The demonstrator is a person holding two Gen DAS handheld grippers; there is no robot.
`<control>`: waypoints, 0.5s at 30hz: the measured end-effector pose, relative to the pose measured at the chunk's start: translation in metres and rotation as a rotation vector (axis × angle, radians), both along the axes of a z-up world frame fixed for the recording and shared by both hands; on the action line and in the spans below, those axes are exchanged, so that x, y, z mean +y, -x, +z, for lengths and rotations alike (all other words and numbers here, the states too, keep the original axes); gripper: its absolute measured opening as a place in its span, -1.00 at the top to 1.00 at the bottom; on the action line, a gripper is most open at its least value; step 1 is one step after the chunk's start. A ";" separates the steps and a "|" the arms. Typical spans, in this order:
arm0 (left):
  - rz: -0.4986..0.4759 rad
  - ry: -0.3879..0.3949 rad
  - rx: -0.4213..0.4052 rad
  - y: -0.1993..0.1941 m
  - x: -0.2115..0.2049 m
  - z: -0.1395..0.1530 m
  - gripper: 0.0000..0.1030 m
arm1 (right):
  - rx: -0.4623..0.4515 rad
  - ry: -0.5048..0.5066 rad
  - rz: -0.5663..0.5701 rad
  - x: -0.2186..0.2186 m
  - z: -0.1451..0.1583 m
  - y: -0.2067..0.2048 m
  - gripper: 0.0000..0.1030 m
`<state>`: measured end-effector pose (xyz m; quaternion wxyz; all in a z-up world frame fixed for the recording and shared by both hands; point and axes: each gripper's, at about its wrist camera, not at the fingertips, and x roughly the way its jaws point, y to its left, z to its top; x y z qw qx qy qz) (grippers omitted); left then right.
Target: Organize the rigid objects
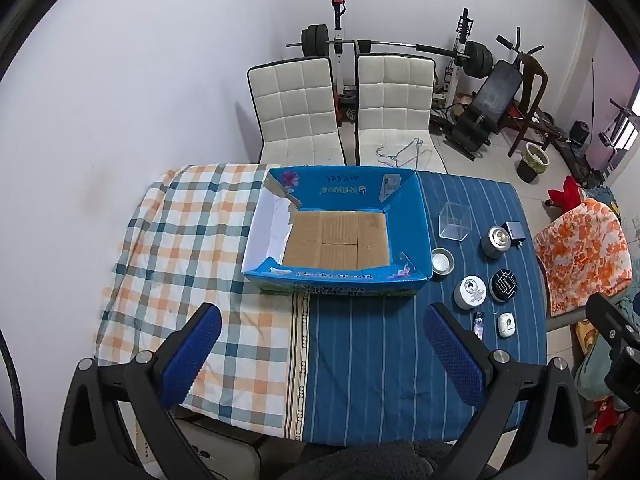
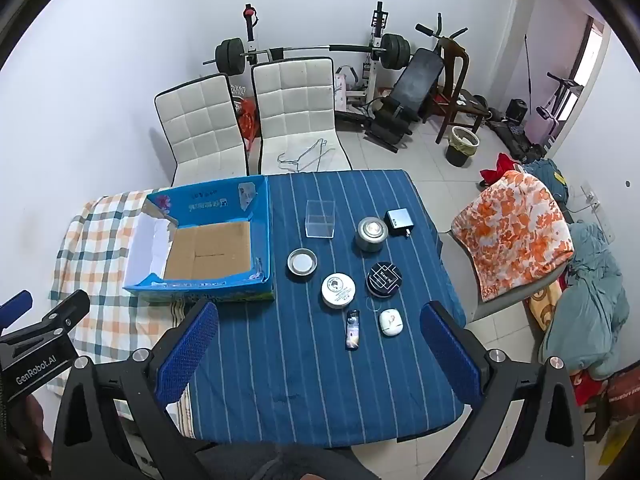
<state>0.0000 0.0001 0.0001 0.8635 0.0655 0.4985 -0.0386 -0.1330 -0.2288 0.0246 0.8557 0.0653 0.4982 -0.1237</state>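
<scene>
Both grippers, left (image 1: 322, 354) and right (image 2: 318, 350), hover above table (image 2: 280, 360), fingers spread, empty.

Glossy blue cardboard box (image 2: 208, 240), matt brown floor | clear plastic cube (image 2: 319, 219) | shiny metal tin (image 2: 372, 233) | striped cloth surface (image 2: 304, 380)

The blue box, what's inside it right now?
Nothing yet. The blue box shows only its bare brown cardboard bottom and a white inner wall with torn paper. The near wall hides a thin strip of floor just behind it.

Box (image 2: 200, 252) open-topped; cloth (image 2: 300, 380) before items bare.
</scene>
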 end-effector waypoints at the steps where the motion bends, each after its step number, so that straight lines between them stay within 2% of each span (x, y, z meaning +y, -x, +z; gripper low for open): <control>1: 0.001 0.003 0.000 0.000 0.000 0.000 -1.00 | 0.000 0.002 -0.001 0.000 0.001 0.000 -1.00; 15: -0.014 0.020 -0.001 0.004 -0.004 0.000 -1.00 | -0.019 0.008 -0.013 -0.005 0.004 0.006 -1.00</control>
